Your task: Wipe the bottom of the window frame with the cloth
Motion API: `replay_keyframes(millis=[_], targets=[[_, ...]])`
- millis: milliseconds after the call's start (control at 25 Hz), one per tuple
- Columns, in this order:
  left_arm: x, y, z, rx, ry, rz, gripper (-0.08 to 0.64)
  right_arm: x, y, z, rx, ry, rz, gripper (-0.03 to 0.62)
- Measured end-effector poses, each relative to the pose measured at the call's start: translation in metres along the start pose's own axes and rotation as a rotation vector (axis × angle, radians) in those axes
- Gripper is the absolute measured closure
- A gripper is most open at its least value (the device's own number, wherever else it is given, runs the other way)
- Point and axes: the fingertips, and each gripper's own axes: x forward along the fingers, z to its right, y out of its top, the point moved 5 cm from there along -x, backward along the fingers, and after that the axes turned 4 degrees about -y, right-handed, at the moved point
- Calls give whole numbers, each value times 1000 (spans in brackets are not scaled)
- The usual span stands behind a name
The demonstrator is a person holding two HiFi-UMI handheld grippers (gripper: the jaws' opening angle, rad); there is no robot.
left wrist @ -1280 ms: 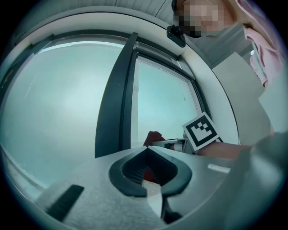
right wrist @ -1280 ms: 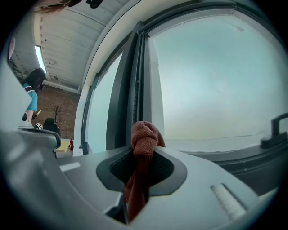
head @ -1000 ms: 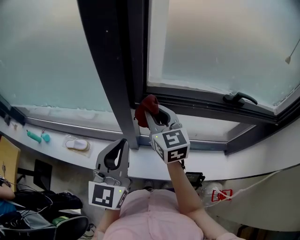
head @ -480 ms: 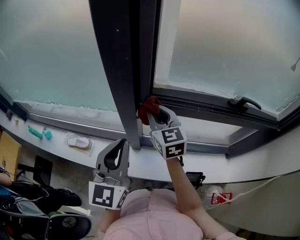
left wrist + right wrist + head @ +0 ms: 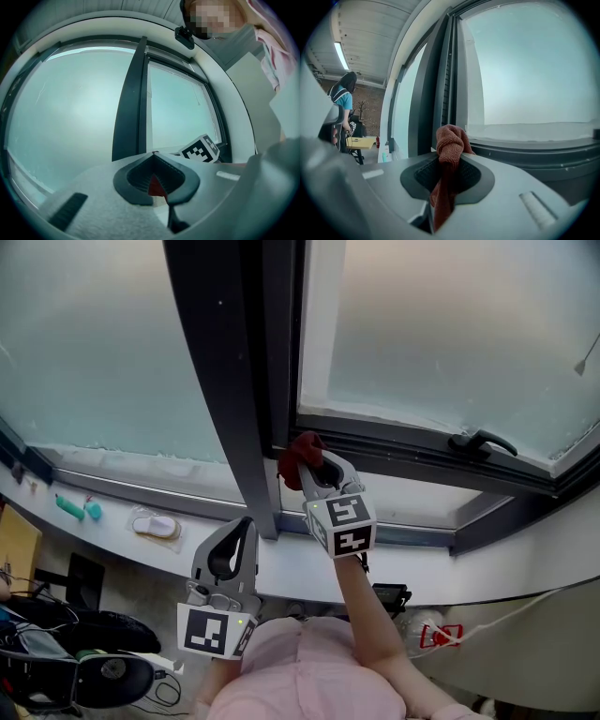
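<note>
Visibly bunched, rust-red cloth [image 5: 450, 138] bulges from right gripper [image 5: 448, 161].

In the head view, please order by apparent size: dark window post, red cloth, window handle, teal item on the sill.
1. dark window post, by far the largest.
2. red cloth and window handle: they look too alike to rank.
3. teal item, the smallest.
</note>
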Motion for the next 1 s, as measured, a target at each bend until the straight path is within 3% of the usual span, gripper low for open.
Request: replay_keyframes(millis=[1000], targets=[[32, 3, 51, 0, -98, 15, 566, -58, -2, 78, 41, -125, 16, 522]])
